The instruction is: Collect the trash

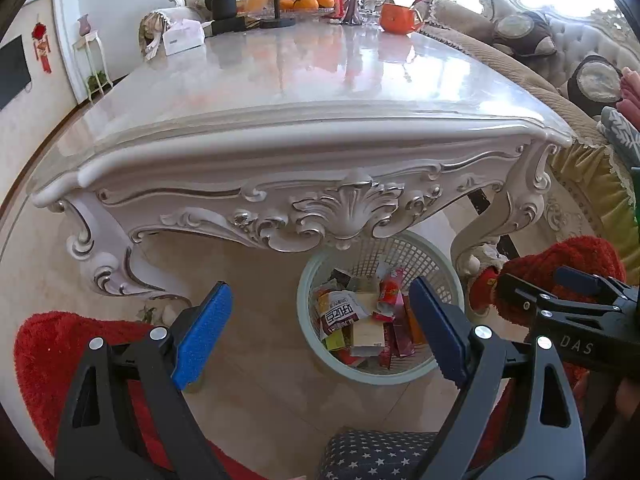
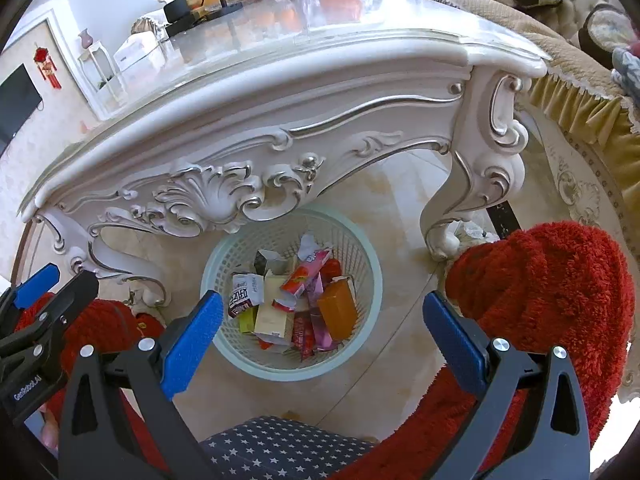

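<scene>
Floor [image 2: 380,392] lies open between the carved table edge [image 1: 280,136] and the person's red-clad knees. Under that edge sits a pale mesh basket [image 2: 372,276], heaped with wrappers [image 2: 280,304] and small cartons. Both the left gripper [image 1: 320,336] and right gripper [image 2: 322,340] hang above it, jaws wide apart, empty.

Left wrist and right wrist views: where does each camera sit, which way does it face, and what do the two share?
Left wrist: on the left gripper, jaws open and empty, angled down past the white table to the trash basket; right gripper and red-clad knees show.
Right wrist: on the right gripper, jaws open and empty, angled down at the trash basket between its fingers; left gripper shows at left.
Shared: table, wrapper-filled basket, star-patterned cushion.
</scene>
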A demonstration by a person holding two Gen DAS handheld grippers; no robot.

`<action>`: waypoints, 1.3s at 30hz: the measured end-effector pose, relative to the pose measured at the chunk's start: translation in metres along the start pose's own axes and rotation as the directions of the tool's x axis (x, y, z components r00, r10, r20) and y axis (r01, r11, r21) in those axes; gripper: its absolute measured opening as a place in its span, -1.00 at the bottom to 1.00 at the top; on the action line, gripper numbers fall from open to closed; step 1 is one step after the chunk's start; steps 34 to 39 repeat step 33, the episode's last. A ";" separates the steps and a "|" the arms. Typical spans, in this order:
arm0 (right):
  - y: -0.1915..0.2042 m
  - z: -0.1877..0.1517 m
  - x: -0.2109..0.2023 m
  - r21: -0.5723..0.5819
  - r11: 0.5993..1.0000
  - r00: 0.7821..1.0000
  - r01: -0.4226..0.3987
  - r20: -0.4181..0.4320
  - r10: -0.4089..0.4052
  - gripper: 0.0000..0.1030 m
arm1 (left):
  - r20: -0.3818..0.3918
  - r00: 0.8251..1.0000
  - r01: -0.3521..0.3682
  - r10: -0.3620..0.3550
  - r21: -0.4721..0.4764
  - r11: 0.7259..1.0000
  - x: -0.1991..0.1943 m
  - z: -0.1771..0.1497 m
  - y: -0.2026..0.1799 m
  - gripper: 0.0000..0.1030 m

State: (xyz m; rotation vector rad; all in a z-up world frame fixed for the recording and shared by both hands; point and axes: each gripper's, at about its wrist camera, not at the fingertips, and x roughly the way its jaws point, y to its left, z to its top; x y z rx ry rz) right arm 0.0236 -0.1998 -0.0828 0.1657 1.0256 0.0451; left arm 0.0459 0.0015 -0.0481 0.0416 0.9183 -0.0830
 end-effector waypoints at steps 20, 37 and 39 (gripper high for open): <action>0.003 0.000 -0.002 -0.007 1.000 1.000 0.007 0.006 -0.007 0.87 | 0.015 1.000 -0.006 0.007 -0.029 1.000 -0.004 0.001 0.004 0.70; -0.001 -0.002 0.002 0.003 1.000 1.000 0.001 -0.002 -0.001 0.87 | -0.028 1.000 -0.015 0.015 -0.003 1.000 0.005 -0.001 -0.001 0.70; -0.001 -0.002 0.002 0.003 1.000 1.000 0.001 -0.002 -0.001 0.87 | -0.028 1.000 -0.015 0.015 -0.003 1.000 0.005 -0.001 -0.001 0.70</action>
